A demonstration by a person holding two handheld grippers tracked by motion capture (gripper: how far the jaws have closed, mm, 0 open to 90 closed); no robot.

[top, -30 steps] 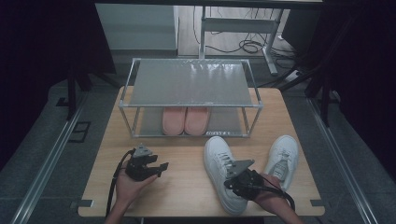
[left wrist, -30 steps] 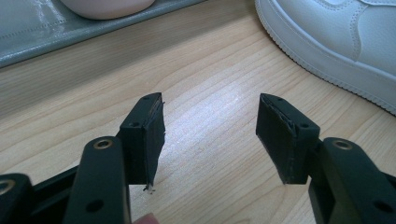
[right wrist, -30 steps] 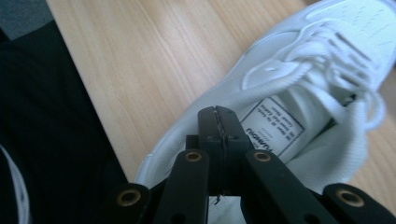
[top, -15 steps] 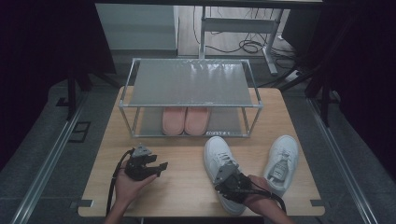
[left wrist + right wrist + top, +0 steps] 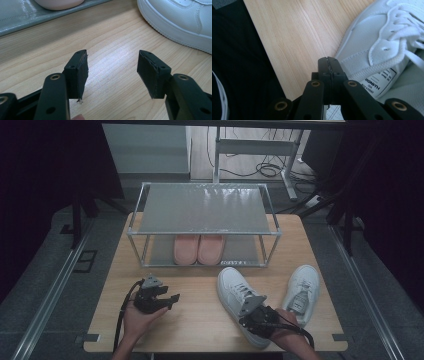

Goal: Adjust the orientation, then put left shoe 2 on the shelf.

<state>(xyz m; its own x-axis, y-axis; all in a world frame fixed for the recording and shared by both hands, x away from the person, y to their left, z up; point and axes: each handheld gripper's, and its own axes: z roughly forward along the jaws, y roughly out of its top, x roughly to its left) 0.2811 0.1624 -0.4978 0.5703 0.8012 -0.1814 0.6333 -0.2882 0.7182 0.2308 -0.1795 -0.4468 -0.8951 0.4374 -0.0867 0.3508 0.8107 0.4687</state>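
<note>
Right gripper [image 5: 256,316] at 5 o'clock on the table [image 5: 200,320], over the heel of the left white sneaker [image 5: 239,296]. In the right gripper view its pads meet, jaws pressed together, nothing clamped; the collar and tongue label lie just beside them. Its body hides the shoe's heel from above.

Left gripper [image 5: 159,295] at 7 o'clock, jaws wide over bare wood.

Second white sneaker [image 5: 301,287] at 4 o'clock. Pink slippers [image 5: 198,249] half hidden under the shelf rack [image 5: 202,209] at 12 o'clock.

Light wood top; surroundings dark, cables [image 5: 265,169] on the floor beyond.
</note>
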